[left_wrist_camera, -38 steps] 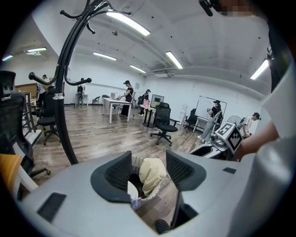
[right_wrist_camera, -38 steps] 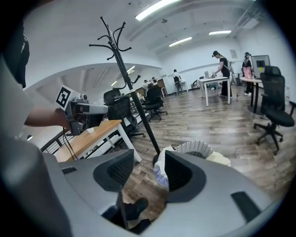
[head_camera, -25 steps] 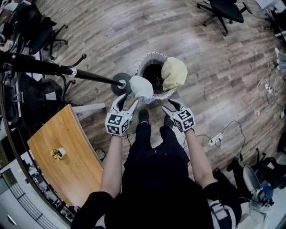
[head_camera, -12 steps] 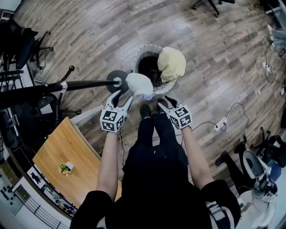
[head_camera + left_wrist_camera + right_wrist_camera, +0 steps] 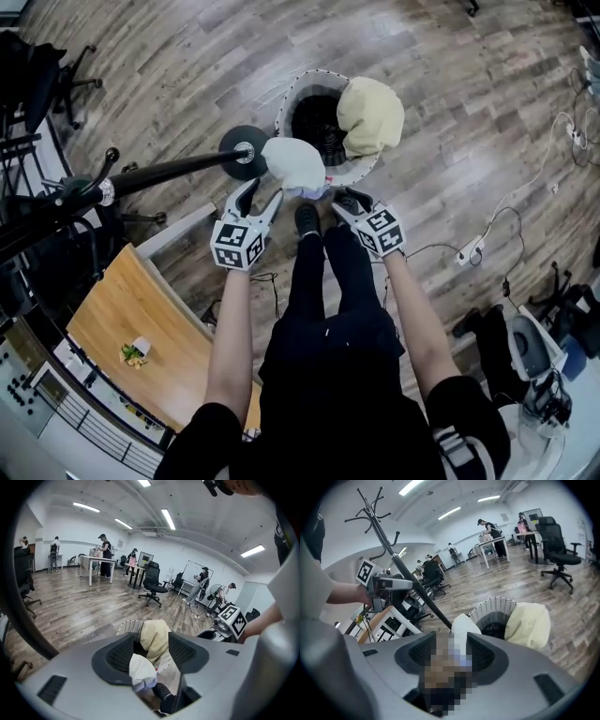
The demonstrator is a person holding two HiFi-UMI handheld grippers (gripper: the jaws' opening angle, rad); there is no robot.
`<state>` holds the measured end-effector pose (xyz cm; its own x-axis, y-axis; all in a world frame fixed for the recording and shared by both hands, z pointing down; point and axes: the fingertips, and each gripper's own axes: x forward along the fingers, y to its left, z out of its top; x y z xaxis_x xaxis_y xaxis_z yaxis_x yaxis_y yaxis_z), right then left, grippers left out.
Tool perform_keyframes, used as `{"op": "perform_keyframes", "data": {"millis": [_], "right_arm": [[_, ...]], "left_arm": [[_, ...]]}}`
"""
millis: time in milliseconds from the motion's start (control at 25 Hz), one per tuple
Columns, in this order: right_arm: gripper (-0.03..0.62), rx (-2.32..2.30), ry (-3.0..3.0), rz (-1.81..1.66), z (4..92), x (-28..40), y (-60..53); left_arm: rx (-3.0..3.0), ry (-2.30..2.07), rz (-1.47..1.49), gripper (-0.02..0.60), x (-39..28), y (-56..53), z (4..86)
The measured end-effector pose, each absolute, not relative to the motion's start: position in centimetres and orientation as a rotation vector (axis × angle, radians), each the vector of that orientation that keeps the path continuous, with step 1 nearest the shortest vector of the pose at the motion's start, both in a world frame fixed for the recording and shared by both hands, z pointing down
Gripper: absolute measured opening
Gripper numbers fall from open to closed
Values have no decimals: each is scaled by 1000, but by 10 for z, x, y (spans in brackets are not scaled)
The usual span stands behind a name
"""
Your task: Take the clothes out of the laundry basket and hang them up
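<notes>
A white mesh laundry basket [image 5: 302, 89] stands on the wood floor ahead of me, dark inside. A pale yellow garment [image 5: 370, 114] hangs over its right rim and a white garment [image 5: 293, 164] over its near left rim. My left gripper [image 5: 262, 192] is open just below the white garment, not touching it. My right gripper [image 5: 350, 199] is open near the basket's front rim; its jaws have just been closing slightly, with nothing between them. In the left gripper view the white garment [image 5: 140, 670] and yellow garment [image 5: 157, 637] show past the open left gripper [image 5: 150, 651]. The right gripper view shows the basket [image 5: 494, 609] and white garment [image 5: 464, 624].
A black coat stand pole [image 5: 169, 169] slants in from the left to its round base [image 5: 242, 150] beside the basket. A wooden table [image 5: 141, 309] with a small plant [image 5: 134, 352] sits at the left. Cables and a power strip [image 5: 466, 253] lie at the right. My shoes [image 5: 307, 220] stand near the basket.
Both grippers have dropped lower and closer to the basket's near rim and the white garment. The head view has tilted, so the basket sits a little higher in the picture.
</notes>
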<state>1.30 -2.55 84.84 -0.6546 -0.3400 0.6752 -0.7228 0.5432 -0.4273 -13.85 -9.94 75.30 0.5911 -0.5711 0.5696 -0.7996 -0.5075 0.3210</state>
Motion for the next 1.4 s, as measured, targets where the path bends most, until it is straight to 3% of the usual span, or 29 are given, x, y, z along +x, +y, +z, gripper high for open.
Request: {"op": "perform_keyframes", "data": {"millis": [1400], "right_arm": [[206,876,-2140,1215,1055,-2,-41]], "left_arm": [[2123,-976,703,244,-169,-135,993]]}}
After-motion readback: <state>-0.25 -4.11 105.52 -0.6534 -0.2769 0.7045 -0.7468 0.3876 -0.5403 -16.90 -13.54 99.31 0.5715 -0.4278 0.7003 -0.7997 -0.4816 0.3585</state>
